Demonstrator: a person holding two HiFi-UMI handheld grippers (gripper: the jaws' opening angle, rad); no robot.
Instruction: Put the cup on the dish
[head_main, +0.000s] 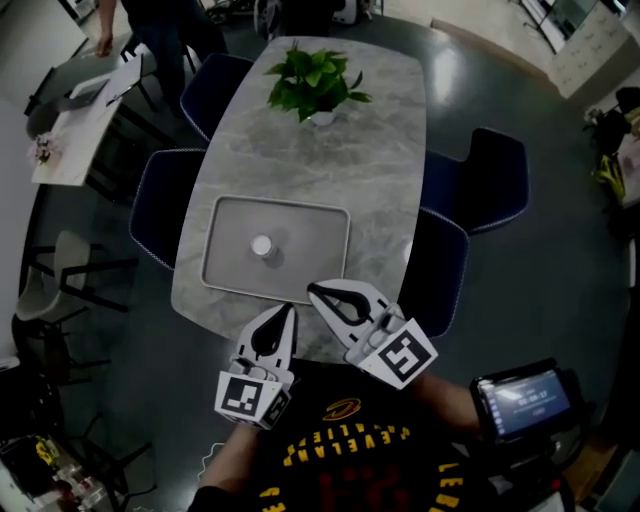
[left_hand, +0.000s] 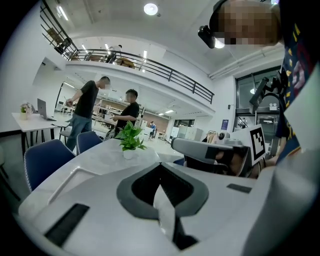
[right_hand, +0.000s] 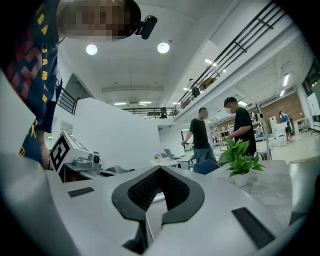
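So the cup (head_main: 262, 246), small and white, is already sitting inside the dish (head_main: 226, 208), roughly in the middle and a bit toward the left, well clear of the rim. By the look of it, the placing can be judged done.

Both tools are held low at the near edge of the worktop (head_main: 390, 150), close to the body. The left gripper (head_main: 288, 309) has its jaws pressed together with nothing between them. Same story for the right gripper (head_main: 312, 290): jaws together, nothing carried. The two tips sit just beside each other and near the dish's front rim.

What could be messed up from here:
- The dish could get nudged if either gripper is swung forward carelessly, since the front rim is so near the tips. A light cup like that would probably be tipped or slid by a knock.
- If a re-grip is wanted, the cup would likely be pushed over by closed jaws, so they'd need to be spread first.
- The grippers could be clipped together, being that near.

The potted plant (head_main: 315, 80) is at the far end, well apart, so no worry there.
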